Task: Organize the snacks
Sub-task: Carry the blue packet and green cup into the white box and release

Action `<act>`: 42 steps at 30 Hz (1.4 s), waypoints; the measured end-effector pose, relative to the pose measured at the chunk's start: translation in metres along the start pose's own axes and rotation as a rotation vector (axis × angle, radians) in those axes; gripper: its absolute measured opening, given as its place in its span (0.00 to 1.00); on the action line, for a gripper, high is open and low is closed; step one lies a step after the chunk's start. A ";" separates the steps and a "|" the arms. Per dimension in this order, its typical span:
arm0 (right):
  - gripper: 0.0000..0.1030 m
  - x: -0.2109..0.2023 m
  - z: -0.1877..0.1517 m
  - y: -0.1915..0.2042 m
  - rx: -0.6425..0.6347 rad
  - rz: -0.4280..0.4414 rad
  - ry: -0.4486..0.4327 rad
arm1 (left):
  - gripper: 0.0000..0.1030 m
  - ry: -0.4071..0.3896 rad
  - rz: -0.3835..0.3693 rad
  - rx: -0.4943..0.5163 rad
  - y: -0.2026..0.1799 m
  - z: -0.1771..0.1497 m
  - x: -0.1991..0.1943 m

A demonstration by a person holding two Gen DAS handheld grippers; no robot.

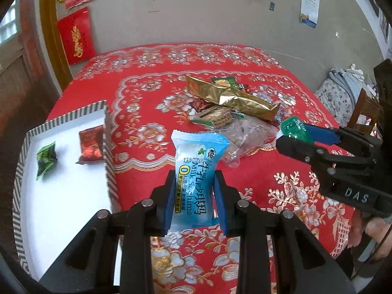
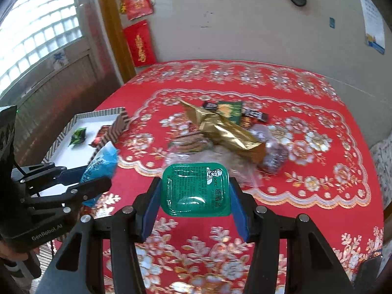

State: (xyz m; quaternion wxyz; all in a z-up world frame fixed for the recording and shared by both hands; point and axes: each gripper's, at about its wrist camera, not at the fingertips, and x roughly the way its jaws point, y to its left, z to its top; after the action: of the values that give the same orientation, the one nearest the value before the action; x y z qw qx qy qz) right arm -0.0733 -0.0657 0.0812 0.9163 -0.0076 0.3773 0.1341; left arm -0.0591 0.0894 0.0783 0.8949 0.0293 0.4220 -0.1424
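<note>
The left tongs (image 1: 196,193) are clamped narrowly on a light-blue Milk Sachima packet (image 1: 196,174), which stands upright between the blue pads (image 1: 170,203) and rises above their tips. Just to the left of these tongs lies a striped-rimmed box (image 1: 107,152) with a white floor. Inside it are a crumpled green wrapper (image 1: 46,156) and a dark red foil packet (image 1: 91,147), apart from each other and both ahead-left of the left tongs.

The right tongs (image 2: 194,193) hold a green KFC sauce cup (image 2: 196,189) by its two side edges, its printed foil lid facing the camera. Their opening is middling, set by the width of the cup. In the left wrist view these tongs reach in from the right with the sauce cup at their tip, off to the right of the blue packet and not touching it. A hand (image 1: 377,235) grips their handle at the right edge.

Ahead of both tongs, on the table with its red flowered cloth (image 2: 306,171), lies the heap of remaining snacks. A long gold foil bag (image 2: 220,129) lies slantwise on top. Under and around it are a clear plastic bag of snacks (image 1: 247,132), a packet of biscuits (image 1: 216,117), a green sachet (image 2: 230,111) and dark bars (image 2: 254,116) on the far side. The heap lies just beyond the tips of the right tongs, and ahead-right of the left tongs.
</note>
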 end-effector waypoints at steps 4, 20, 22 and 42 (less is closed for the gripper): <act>0.51 0.002 0.003 0.017 -0.019 0.020 -0.004 | 0.31 -0.018 0.016 -0.014 0.008 -0.003 -0.008; 0.51 0.030 0.016 0.088 -0.111 0.086 0.027 | 0.31 -0.050 0.110 -0.101 0.075 -0.019 -0.035; 0.51 0.033 0.017 0.095 -0.118 0.090 0.034 | 0.31 -0.050 0.119 -0.116 0.085 -0.022 -0.036; 0.51 0.078 0.029 0.166 -0.214 0.119 0.101 | 0.31 -0.003 0.228 -0.252 0.174 -0.044 -0.026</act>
State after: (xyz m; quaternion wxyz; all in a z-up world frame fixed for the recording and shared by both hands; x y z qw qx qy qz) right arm -0.0422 0.1161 0.0620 0.8805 -0.0895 0.4064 0.2272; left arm -0.0588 0.2700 0.0576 0.9024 -0.0357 0.4292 0.0140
